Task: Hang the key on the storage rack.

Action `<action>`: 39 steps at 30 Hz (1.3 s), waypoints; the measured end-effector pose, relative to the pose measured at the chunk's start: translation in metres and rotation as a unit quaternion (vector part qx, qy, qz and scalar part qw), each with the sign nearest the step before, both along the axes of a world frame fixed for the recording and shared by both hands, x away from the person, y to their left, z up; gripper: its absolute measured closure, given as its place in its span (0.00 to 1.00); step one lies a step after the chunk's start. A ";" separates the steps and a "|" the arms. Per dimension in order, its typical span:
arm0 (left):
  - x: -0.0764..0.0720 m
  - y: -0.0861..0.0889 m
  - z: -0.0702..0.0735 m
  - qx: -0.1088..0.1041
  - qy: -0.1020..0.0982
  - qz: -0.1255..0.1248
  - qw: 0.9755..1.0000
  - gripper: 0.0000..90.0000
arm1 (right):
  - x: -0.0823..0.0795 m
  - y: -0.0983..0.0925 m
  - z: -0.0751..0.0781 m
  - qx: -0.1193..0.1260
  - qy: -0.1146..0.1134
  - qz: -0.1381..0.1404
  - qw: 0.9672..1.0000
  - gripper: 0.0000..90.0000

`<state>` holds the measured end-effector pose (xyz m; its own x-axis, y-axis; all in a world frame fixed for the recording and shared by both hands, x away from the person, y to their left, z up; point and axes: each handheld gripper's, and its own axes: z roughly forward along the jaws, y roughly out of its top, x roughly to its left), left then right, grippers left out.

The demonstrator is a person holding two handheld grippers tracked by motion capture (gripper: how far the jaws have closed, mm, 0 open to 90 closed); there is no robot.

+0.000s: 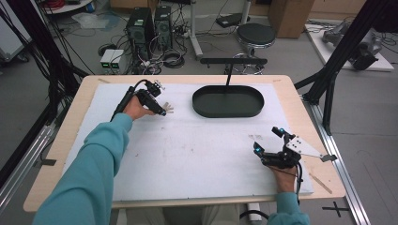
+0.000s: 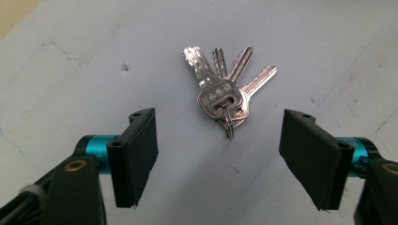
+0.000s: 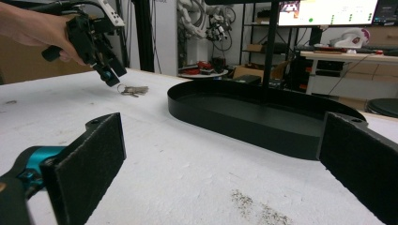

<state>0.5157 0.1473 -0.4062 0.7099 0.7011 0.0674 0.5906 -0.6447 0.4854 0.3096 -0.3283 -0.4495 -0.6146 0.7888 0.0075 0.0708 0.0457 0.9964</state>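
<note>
Hard to see
The keys [image 1: 167, 109] look tiny from above, half hidden behind the left gripper [image 1: 162, 111].

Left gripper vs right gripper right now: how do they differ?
The left gripper hangs over the bunch of keys, keys between its jaws but untouched; the right gripper has nothing between its jaws. Left sits beside the black tray; right is near the table's front edge. Both are open.

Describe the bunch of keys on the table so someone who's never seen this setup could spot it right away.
Start at the black oval tray at the far middle of the white mat. Just left of it, under the left claw, lies the bunch of keys: four silvery keys fanned out on one ring. It is the lone small shiny metal thing lying loose on the mat.
</note>
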 end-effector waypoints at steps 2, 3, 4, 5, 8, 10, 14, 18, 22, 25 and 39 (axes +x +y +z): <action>0.000 0.000 -0.001 0.000 0.001 0.003 1.000 0.37 | 0.000 0.000 0.000 -0.001 -0.003 -0.001 1.000 0.01; 0.001 -0.001 -0.002 0.000 0.001 0.005 1.000 0.39 | 0.000 0.000 0.000 0.001 0.000 0.000 1.000 0.01; 0.001 -0.001 -0.001 0.004 0.002 0.004 1.000 0.41 | 0.000 0.000 0.000 -0.001 -0.003 0.000 1.000 0.01; 0.001 -0.001 -0.002 0.005 0.002 0.005 1.000 0.46 | 0.000 0.000 0.000 0.001 -0.001 0.001 1.000 0.01; 0.001 -0.003 -0.003 0.003 0.001 0.012 1.000 0.51 | 0.001 0.000 0.000 0.000 -0.003 0.000 1.000 0.01; 0.001 -0.003 -0.003 0.005 0.004 0.010 1.000 0.55 | 0.001 0.000 0.000 0.000 -0.005 -0.001 1.000 0.01; 0.001 -0.002 -0.002 0.007 0.006 0.005 1.000 0.63 | 0.001 0.000 0.000 0.000 -0.003 0.001 1.000 0.01; 0.001 -0.002 -0.003 0.001 0.013 0.011 1.000 0.71 | 0.001 0.000 0.000 0.000 -0.005 0.000 1.000 0.01; 0.002 -0.002 -0.004 0.000 0.020 0.017 1.000 0.77 | 0.000 0.000 0.000 0.000 0.000 0.000 1.000 0.01; 0.003 -0.001 -0.004 -0.002 0.022 0.020 1.000 0.81 | 0.000 0.000 0.000 0.000 0.000 0.000 1.000 0.01; 0.005 -0.001 -0.005 -0.010 0.029 0.025 0.999 0.92 | 0.000 0.000 0.000 0.001 0.000 0.001 1.000 0.01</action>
